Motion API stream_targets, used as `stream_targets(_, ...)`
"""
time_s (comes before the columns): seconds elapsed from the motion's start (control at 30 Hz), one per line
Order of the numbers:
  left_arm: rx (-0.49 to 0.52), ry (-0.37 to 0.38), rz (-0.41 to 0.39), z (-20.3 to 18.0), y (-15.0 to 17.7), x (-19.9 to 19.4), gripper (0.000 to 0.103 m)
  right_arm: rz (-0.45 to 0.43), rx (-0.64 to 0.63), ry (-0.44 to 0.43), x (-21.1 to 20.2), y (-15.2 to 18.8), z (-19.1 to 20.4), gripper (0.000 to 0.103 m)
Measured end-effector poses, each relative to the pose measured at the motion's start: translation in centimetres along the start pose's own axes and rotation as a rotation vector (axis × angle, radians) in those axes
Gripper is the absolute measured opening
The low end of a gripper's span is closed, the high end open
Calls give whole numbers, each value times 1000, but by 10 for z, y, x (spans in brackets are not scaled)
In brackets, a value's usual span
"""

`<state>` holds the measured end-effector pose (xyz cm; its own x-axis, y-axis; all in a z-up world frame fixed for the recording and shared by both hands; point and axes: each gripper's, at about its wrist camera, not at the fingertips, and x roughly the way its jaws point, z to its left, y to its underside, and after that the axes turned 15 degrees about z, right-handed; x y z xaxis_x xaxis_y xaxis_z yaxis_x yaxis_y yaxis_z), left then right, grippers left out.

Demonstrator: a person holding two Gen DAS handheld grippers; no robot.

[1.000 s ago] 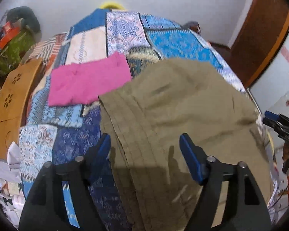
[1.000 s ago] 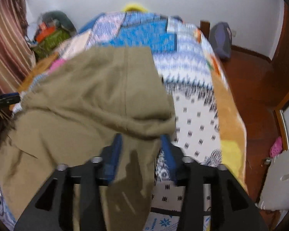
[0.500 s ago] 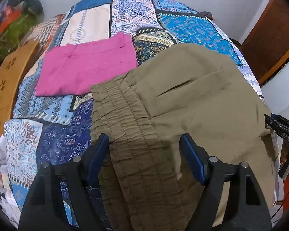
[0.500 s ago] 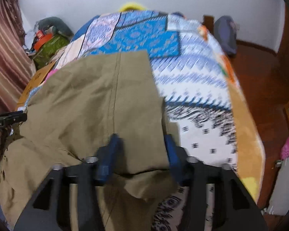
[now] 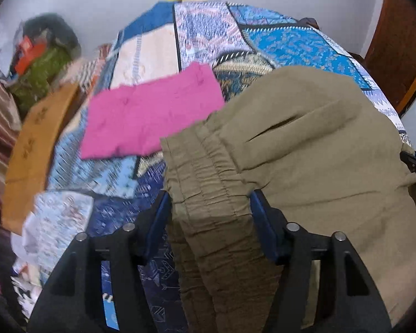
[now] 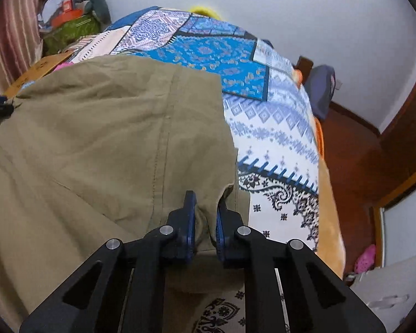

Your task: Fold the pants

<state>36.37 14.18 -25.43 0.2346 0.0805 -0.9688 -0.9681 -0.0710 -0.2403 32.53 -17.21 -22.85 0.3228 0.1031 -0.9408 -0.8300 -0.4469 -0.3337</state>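
The right claw (image 6: 205,211) was nearly closed, pinching a fold of the olive pants (image 6: 102,127). The left claw (image 5: 209,208) stood wide, its blue pads straddling the elastic waistband (image 5: 208,172) without visibly pinching it. Ahead of both, the pants draped over the patchwork bed (image 5: 208,27), with a folded pink garment (image 5: 149,113) ahead-left of the left claw. Since only the right side was gripped, the waistband could slide out, skewing the fold. Both claws pointed forward, tilted slightly downward.

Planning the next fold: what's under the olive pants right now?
The olive pants lie on the patchwork bedspread, their waistband edge overlapping the folded pink garment. Anything else beneath them is covered.
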Motion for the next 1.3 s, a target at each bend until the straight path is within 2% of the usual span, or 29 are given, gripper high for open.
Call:
stream_targets(0.13,12,59,8,5,3,-9,64,15,4,9,-6,-2,3,12)
stream_targets(0.2,16,76,-2,8,6,-19,66,23,6,2,-15,-2,1,17)
stream_targets(0.3,10,65,-56,19,9,-39,68,15,15,-22,-32,-2,-5,33)
stream_targets(0.37,-8,75,-75,29,5,-46,68,-20,30,-53,-46,-3,-9,52)
stream_targets(0.5,-73,119,-70,51,-18,-46,71,-96,47,-104,-68,-19,-14,58)
stream_targets(0.57,-95,152,-54,58,-28,-39,71,-122,47,-108,-72,-30,-14,71)
stream_targets(0.63,-115,193,-21,63,-42,-26,72,-154,31,-99,-72,-45,-11,77)
stream_targets(0.73,-144,247,39,67,-57,-3,72,-160,2,-92,-61,-68,-6,77)
stream_targets(0.83,-164,308,89,68,-67,17,72,-128,-12,-90,-41,-90,-6,77)
stream_targets(1.0,-139,308,105,64,-76,38,72,-95,-5,-127,-2,-121,-13,77)
stream_targets(1.1,-146,344,119,65,-79,47,72,-45,44,-123,26,-135,-21,77)
stream_targets(1.23,-140,364,106,64,-78,55,72,21,88,-178,58,-151,-33,62)
stream_targets(1.27,-137,368,107,64,-77,56,72,29,92,-199,62,-153,-33,54)
stream_targets(1.3,-137,372,106,63,-77,58,71,38,90,-225,68,-154,-33,51)
